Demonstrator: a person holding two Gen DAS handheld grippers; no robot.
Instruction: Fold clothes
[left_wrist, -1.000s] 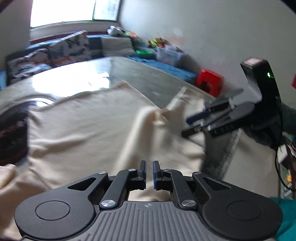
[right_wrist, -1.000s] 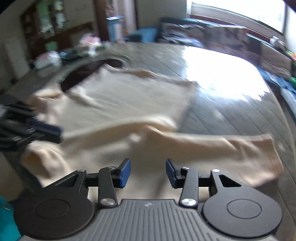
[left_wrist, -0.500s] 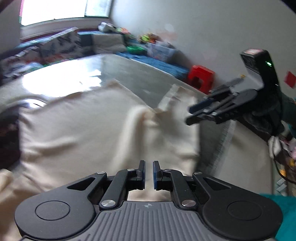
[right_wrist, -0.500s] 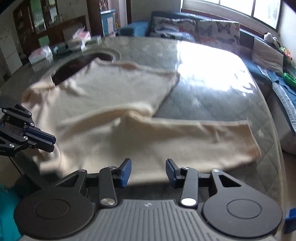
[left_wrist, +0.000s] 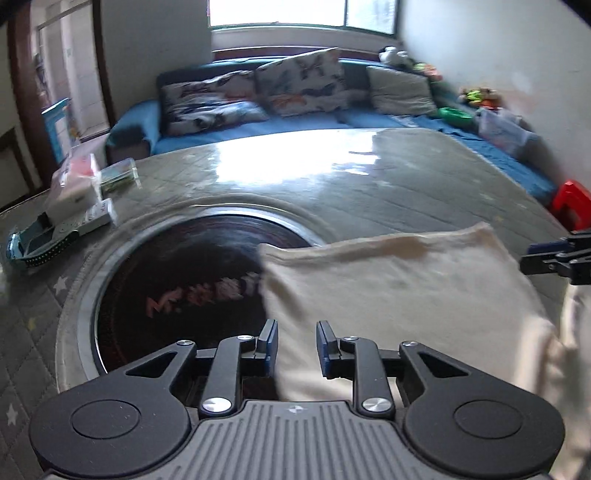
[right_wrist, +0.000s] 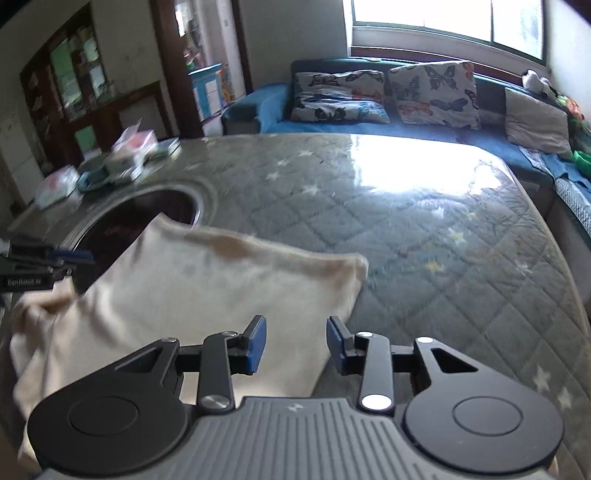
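Both hand-held grippers, left (left_wrist: 293, 345) and right (right_wrist: 295, 345), hang open and empty above the folded cloth (right_wrist: 192, 295), probably between folds.

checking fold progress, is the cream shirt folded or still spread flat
Folded. The cream fabric garment lies as a compact rectangle on the grey quilted table cover, no sleeves sticking out; both jaws open, clear of it.

cream garment (left_wrist: 399, 295) | folded, rumpled | flat on quilted table, one corner over dark round inset
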